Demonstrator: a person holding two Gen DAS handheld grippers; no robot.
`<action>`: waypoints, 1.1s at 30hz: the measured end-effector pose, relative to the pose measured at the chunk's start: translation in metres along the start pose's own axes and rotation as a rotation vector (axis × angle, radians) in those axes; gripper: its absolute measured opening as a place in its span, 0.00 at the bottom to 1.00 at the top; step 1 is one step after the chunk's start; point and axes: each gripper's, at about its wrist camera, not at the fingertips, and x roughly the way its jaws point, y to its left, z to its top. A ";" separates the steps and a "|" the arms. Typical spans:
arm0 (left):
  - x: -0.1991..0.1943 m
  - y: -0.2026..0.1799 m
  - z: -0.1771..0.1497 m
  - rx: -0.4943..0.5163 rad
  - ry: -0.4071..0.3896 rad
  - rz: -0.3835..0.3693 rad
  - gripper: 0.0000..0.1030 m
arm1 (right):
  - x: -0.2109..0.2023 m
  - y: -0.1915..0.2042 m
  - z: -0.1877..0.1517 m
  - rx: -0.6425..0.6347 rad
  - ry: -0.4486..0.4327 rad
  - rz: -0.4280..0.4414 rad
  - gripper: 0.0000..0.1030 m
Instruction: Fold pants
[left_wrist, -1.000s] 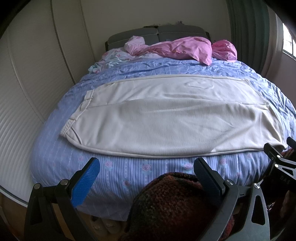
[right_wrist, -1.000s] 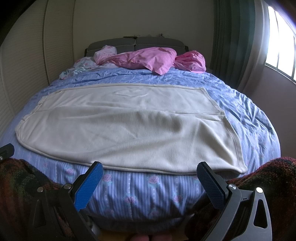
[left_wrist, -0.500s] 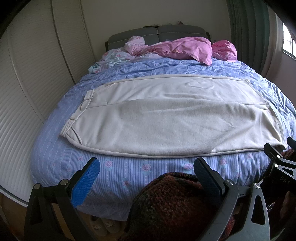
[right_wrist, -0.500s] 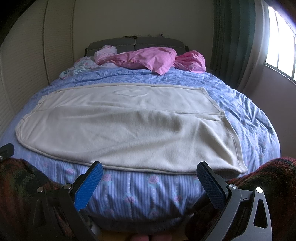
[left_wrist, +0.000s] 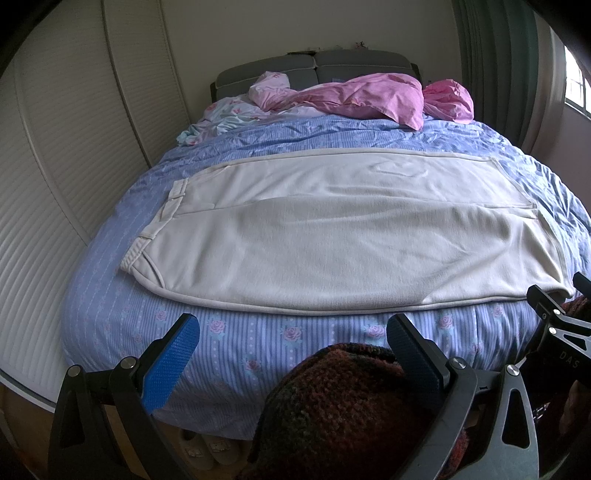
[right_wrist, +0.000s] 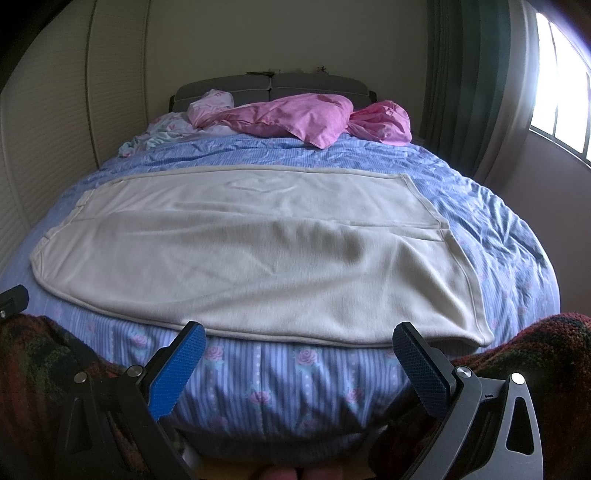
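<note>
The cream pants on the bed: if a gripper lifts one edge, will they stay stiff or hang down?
The cream pants would probably droop: they lie flat, following the blue bedspread. The fleecy-looking cloth likely grips well, and they may drag rather than slide.

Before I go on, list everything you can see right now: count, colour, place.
pants: one, cream, spread flat across the bed, waistband at left
bedspread: one, blue floral stripe, covering the bed
pink bedding: one crumpled heap, by the headboard
headboard: one, grey, against the far wall
curtain: one, green, right of the bed
sleeve: dark red knit, low in view
left hand-held gripper: one, blue pads, open, short of the bed
right hand-held gripper: same, open
</note>
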 end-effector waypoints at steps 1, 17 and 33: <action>0.000 0.000 0.000 0.000 0.000 0.001 1.00 | 0.000 0.000 0.000 0.000 0.001 0.000 1.00; 0.000 0.000 0.000 0.000 -0.001 -0.002 1.00 | -0.001 0.001 0.000 0.000 -0.001 -0.001 1.00; 0.002 0.026 0.010 -0.067 -0.024 -0.016 1.00 | 0.000 0.007 0.009 0.031 -0.004 0.029 1.00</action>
